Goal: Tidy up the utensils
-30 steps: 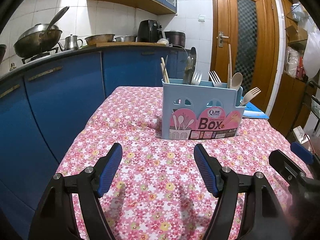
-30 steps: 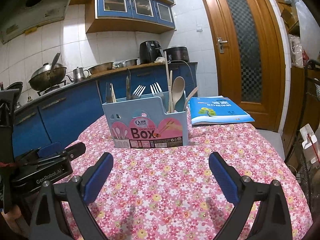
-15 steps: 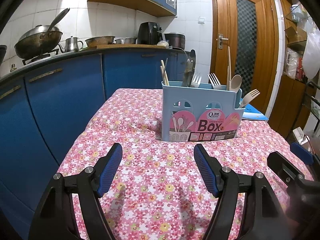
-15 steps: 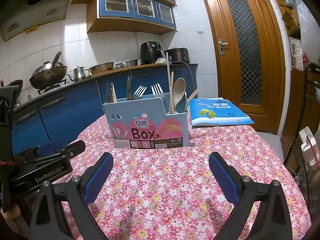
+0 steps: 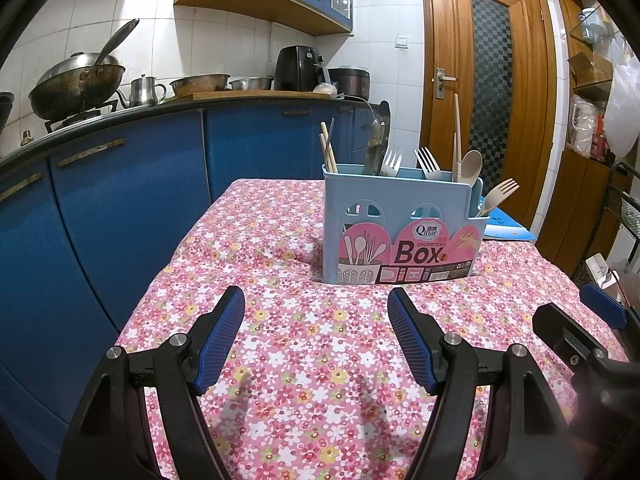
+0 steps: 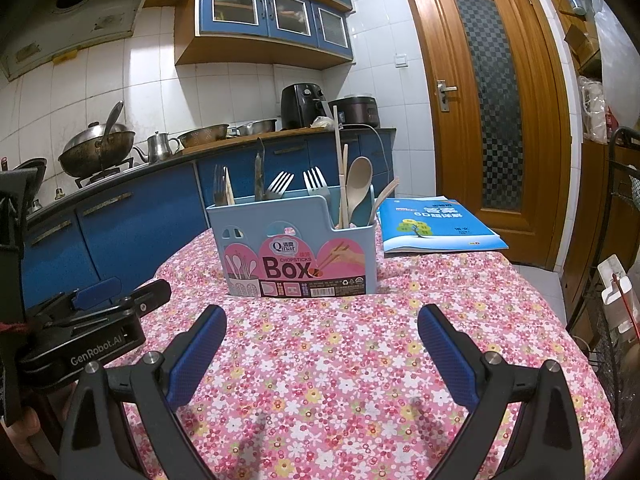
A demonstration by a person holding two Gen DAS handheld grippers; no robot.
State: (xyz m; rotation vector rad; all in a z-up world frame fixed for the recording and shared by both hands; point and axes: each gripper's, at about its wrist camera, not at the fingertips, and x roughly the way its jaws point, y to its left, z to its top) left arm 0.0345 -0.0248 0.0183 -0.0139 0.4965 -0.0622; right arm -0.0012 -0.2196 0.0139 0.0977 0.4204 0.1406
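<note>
The light-blue chopsticks box stands upright toward the far middle of the table under its floral tablecloth, already loaded: chopsticks at its left end, a dark knife and two metal forks in the middle, and a pale spoon with a long chopstick at its right end, where a pale fork leans out over the rim. No loose utensil shows on the cloth, so the sorting looks close to done or in need of rearranging only. The left gripper and the right gripper both hang low over the cloth short of the box, jaws spread wide and empty. The box looks light and top-heavy with tall handles; a pull on one utensil at an angle could tip it or drag it over the soft cloth. The leaning fork could be knocked out by a passing finger. The blue workbook lies just beside the box's right end and crowds any approach from that side.
</note>
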